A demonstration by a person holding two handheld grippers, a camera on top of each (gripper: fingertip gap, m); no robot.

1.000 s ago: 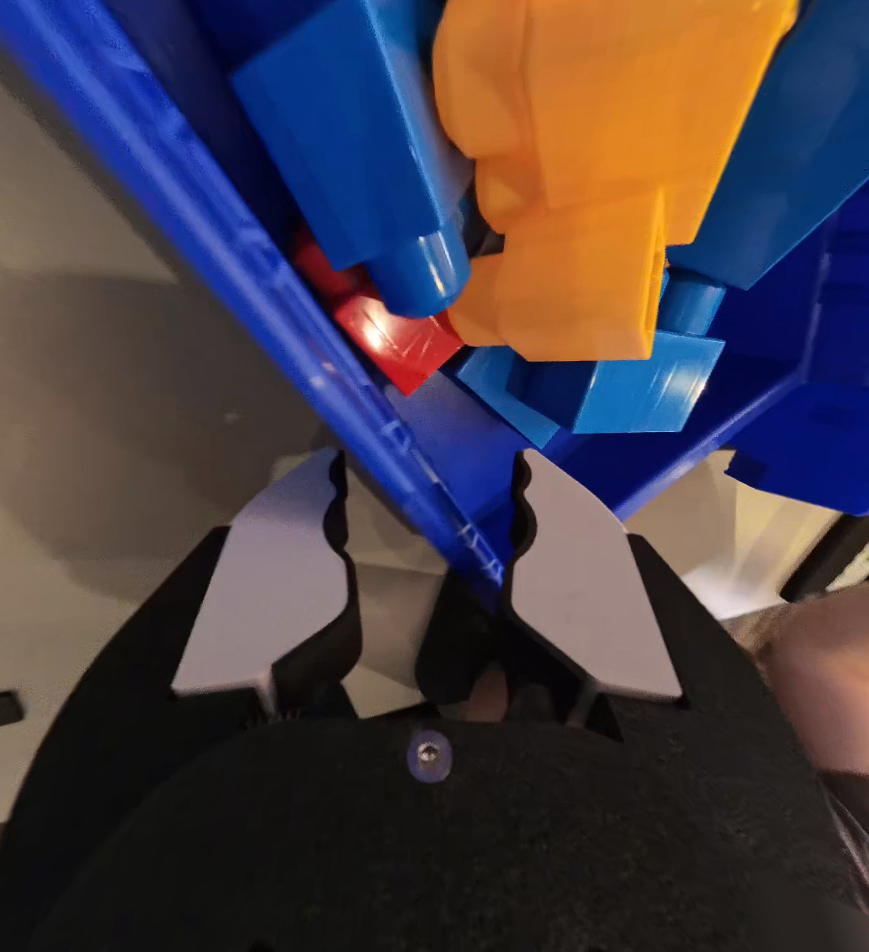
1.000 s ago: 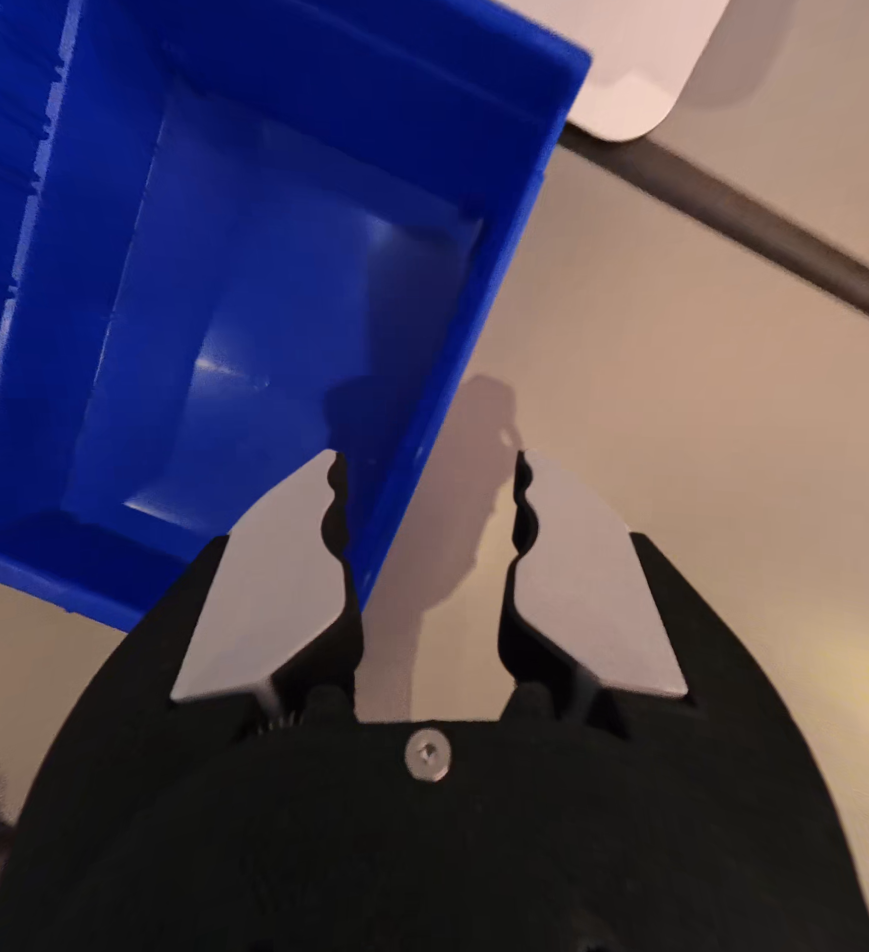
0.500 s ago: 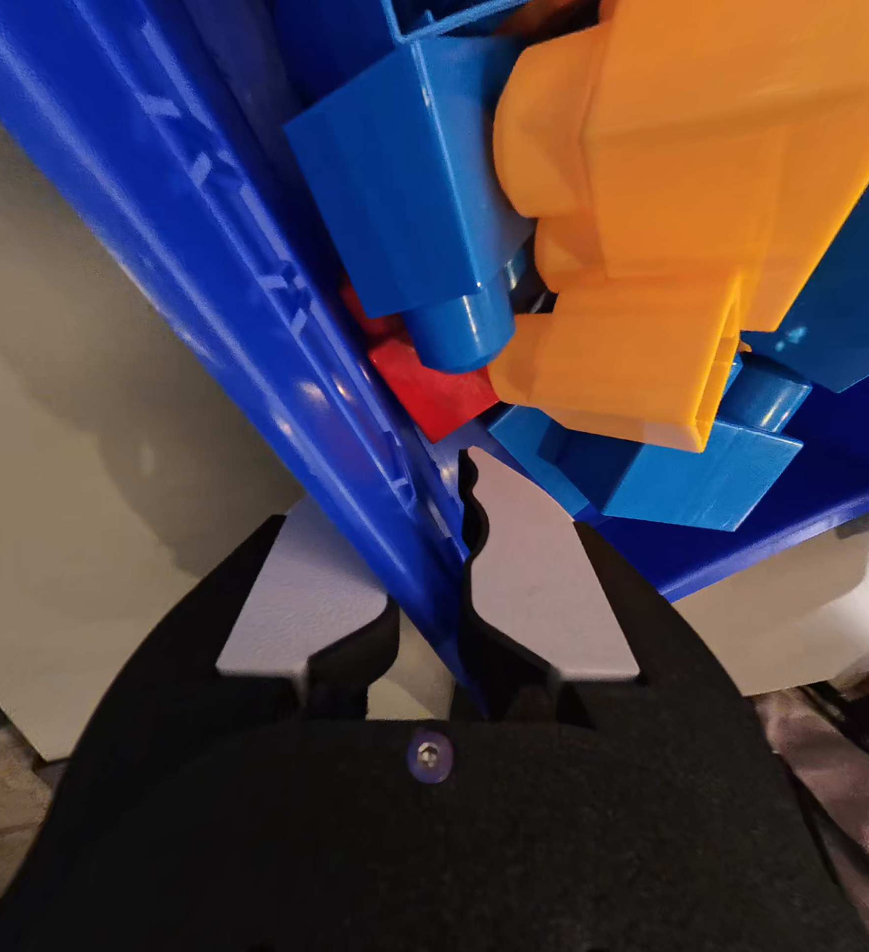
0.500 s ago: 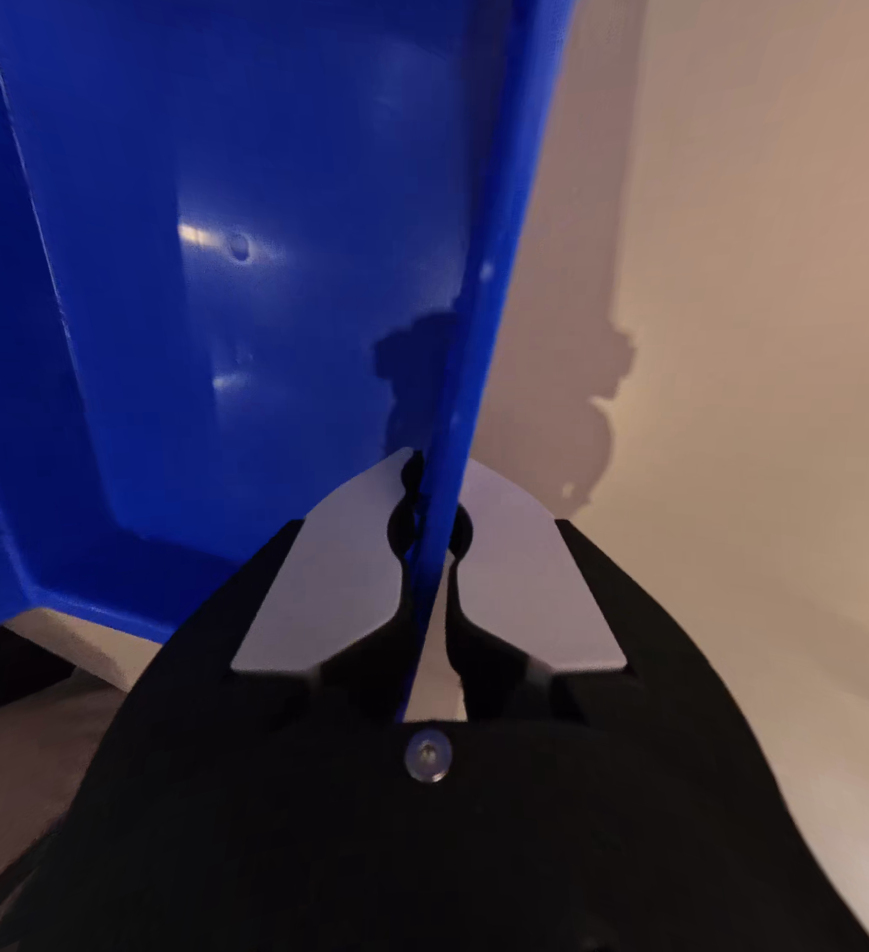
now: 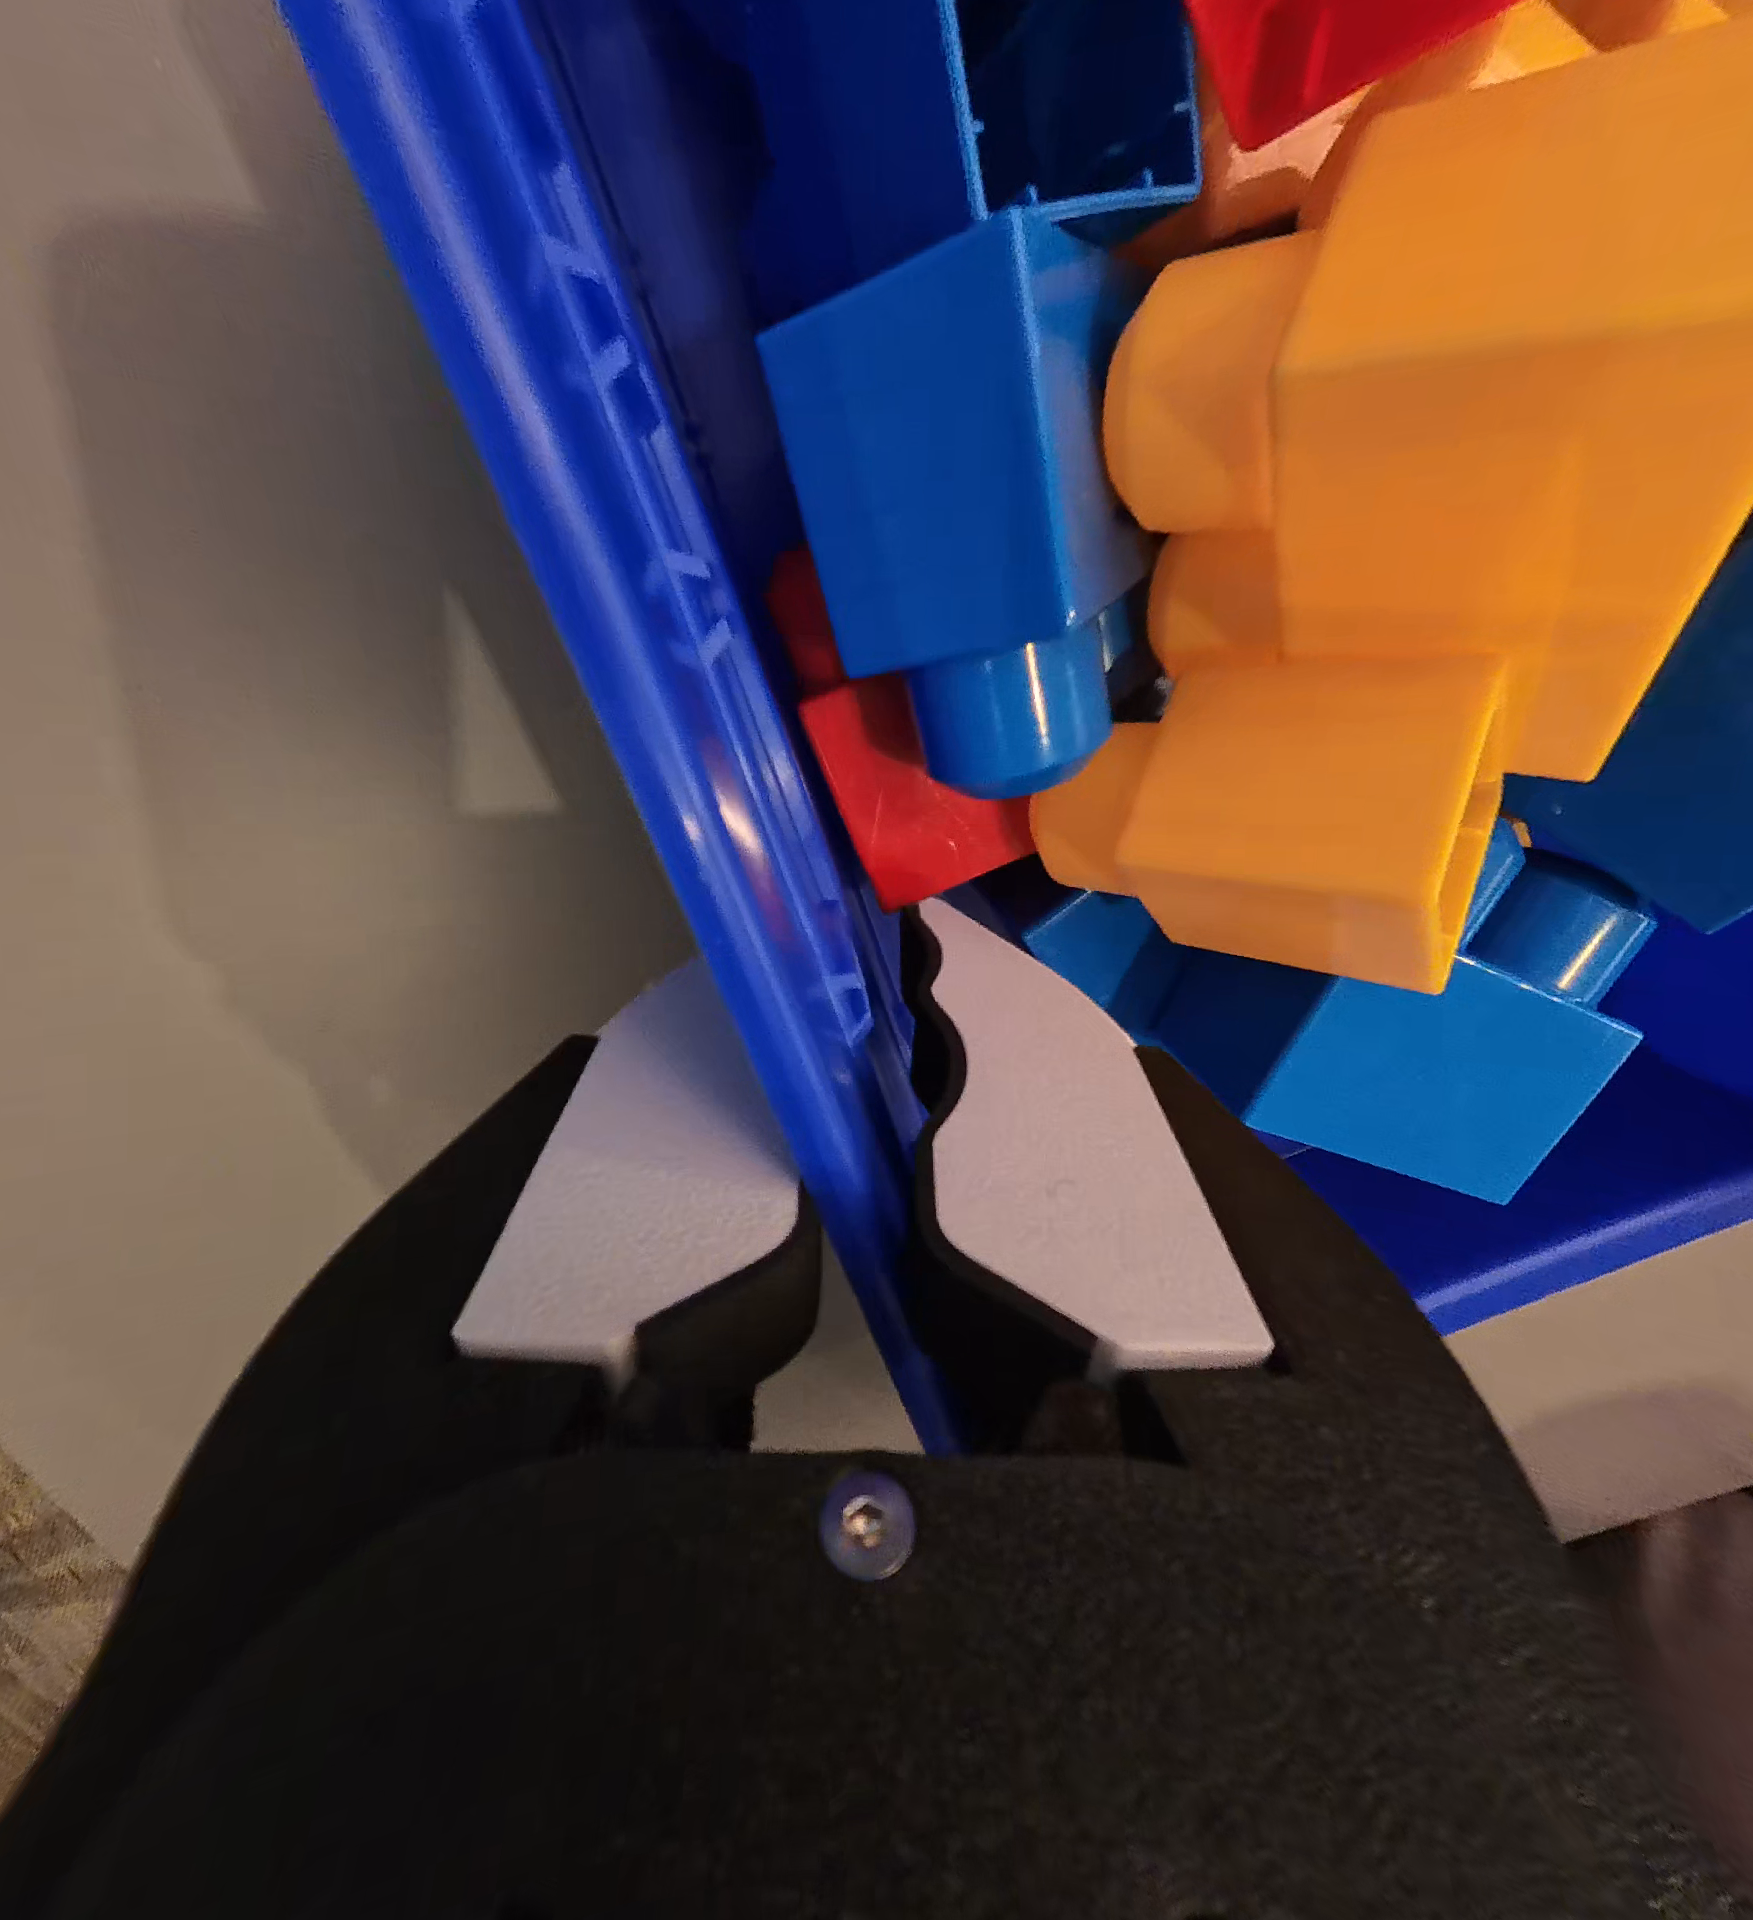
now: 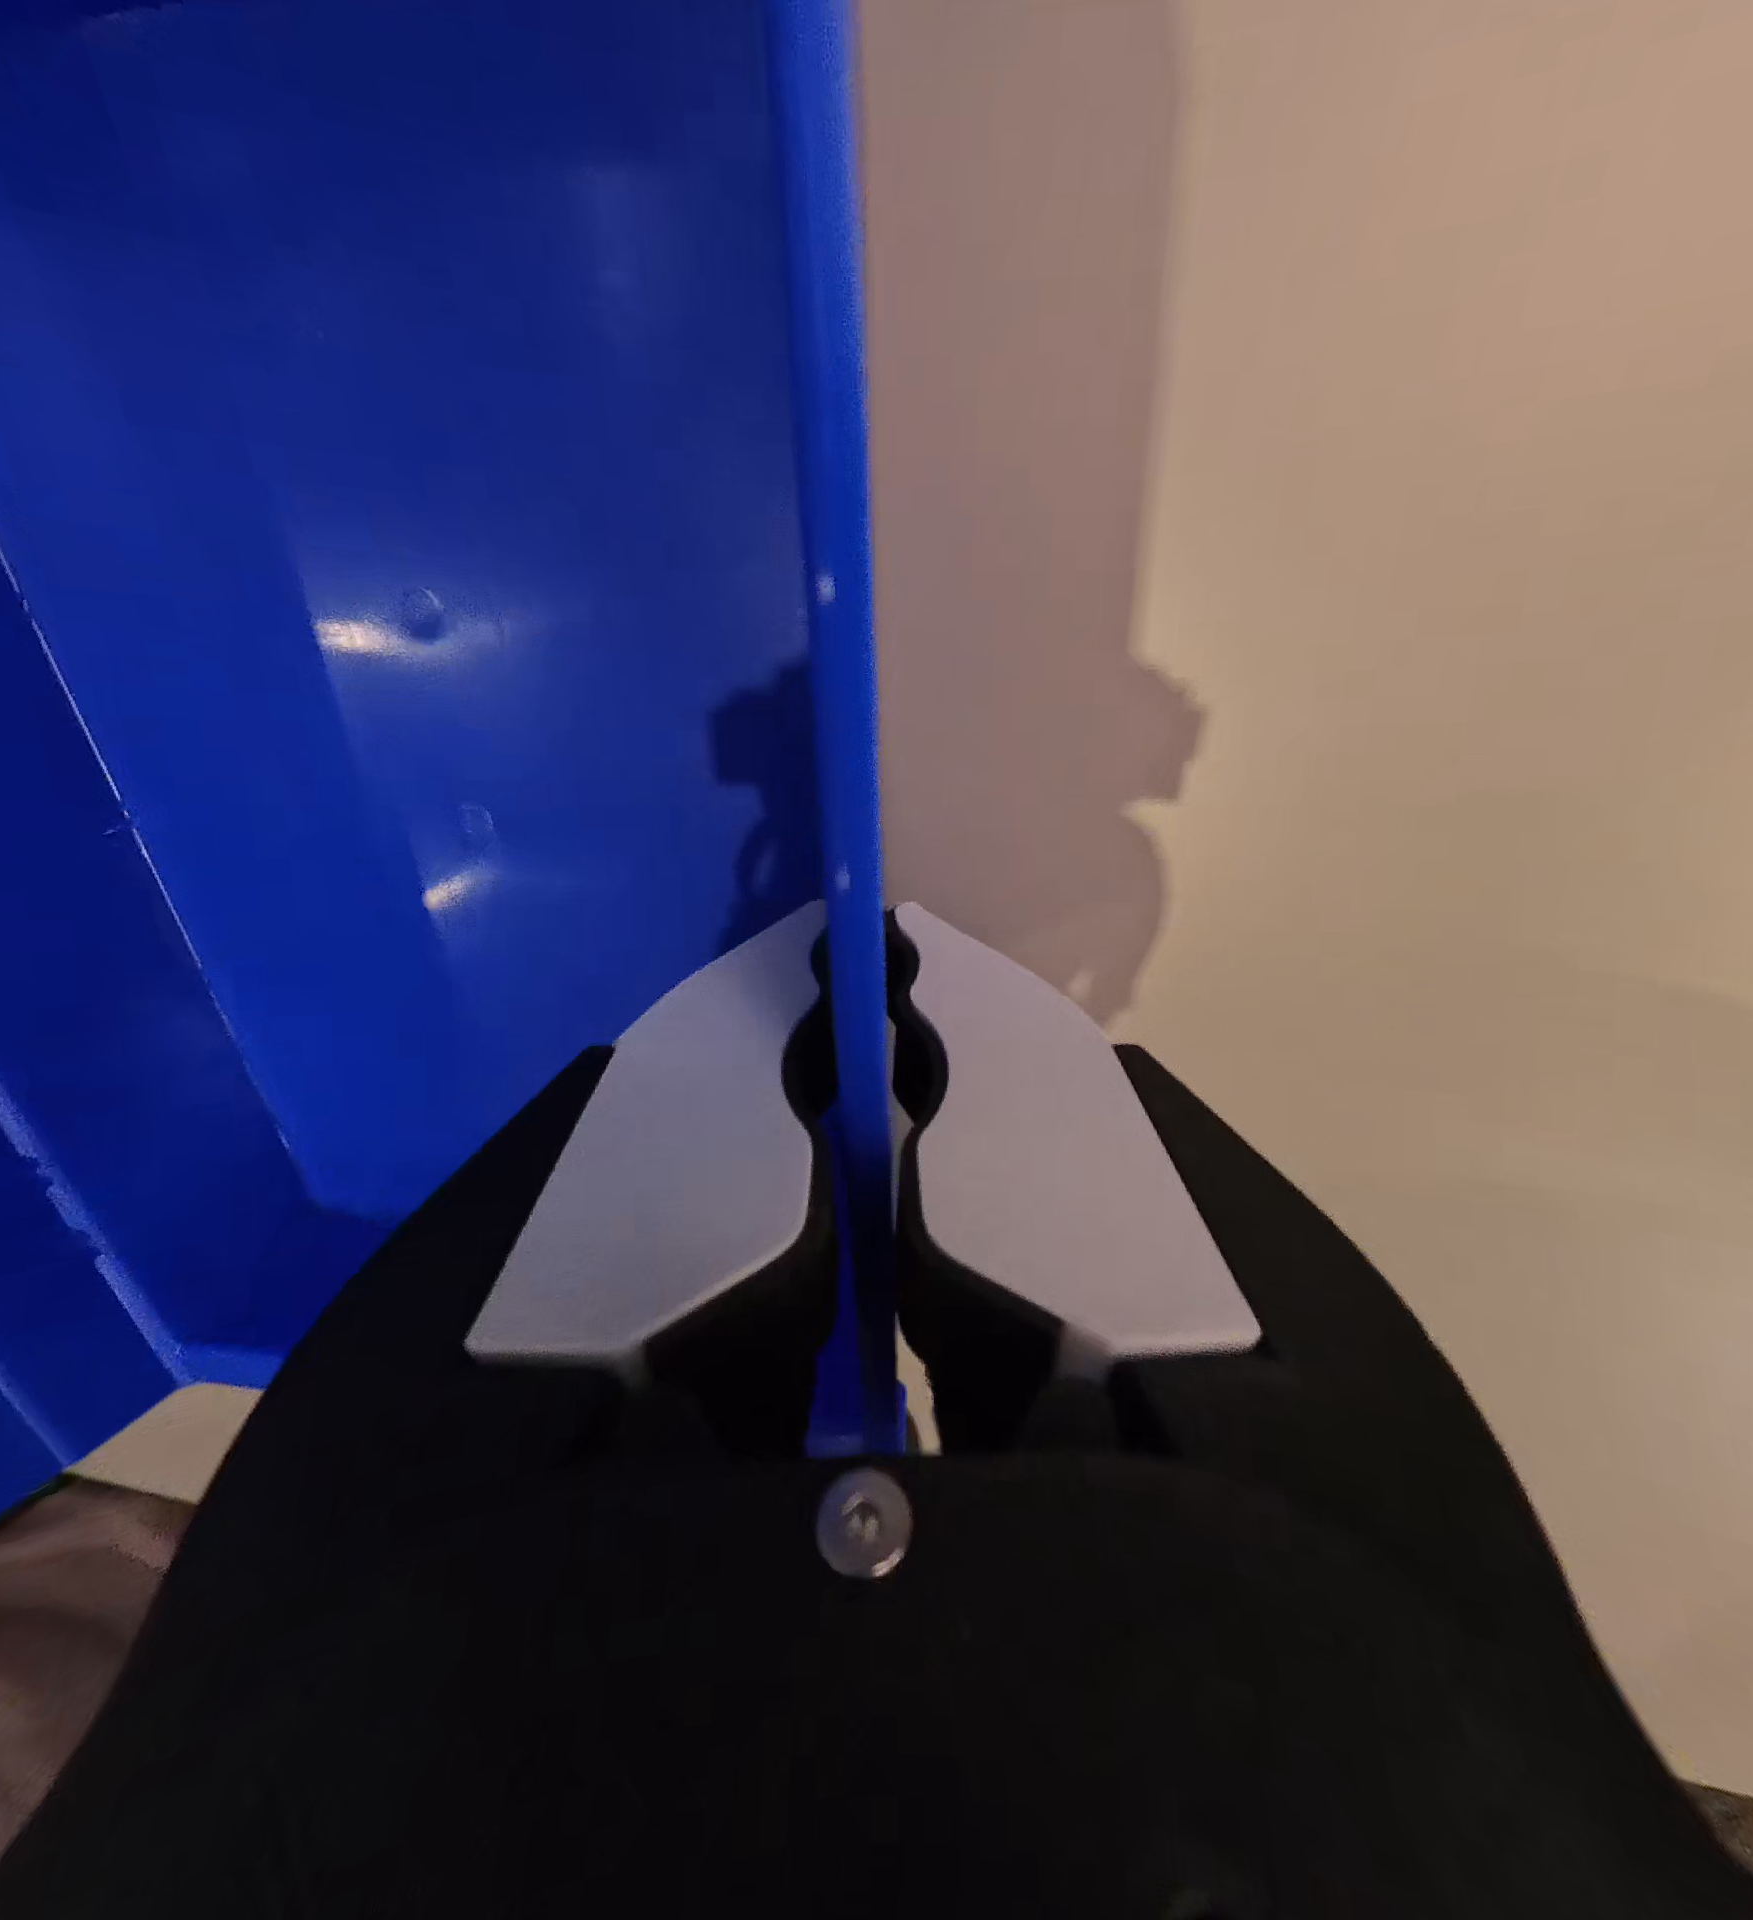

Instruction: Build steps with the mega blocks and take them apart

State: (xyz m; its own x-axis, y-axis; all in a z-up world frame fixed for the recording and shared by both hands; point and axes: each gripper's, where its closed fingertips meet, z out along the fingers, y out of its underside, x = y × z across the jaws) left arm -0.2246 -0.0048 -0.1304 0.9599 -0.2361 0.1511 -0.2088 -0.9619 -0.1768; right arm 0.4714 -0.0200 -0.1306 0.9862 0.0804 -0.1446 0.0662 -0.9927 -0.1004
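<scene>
Mega blocks (image 5: 1371,582), orange, blue, red, fill the blue bin (image 5: 581,436); both tongs (image 5: 851,997) (image 6: 856,935) clamp its walls.

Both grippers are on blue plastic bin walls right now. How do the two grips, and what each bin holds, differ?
Left gripper clamps a ribbed blue bin wall slanting across its view; right gripper clamps a thin smooth blue bin wall running straight up. The left's bin holds orange, blue and red blocks; the right's visible interior shows none. Both are shut on a wall.

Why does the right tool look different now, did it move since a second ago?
Yes. The right tool went forward and shut on the blue bin wall, which it only straddled before.
</scene>
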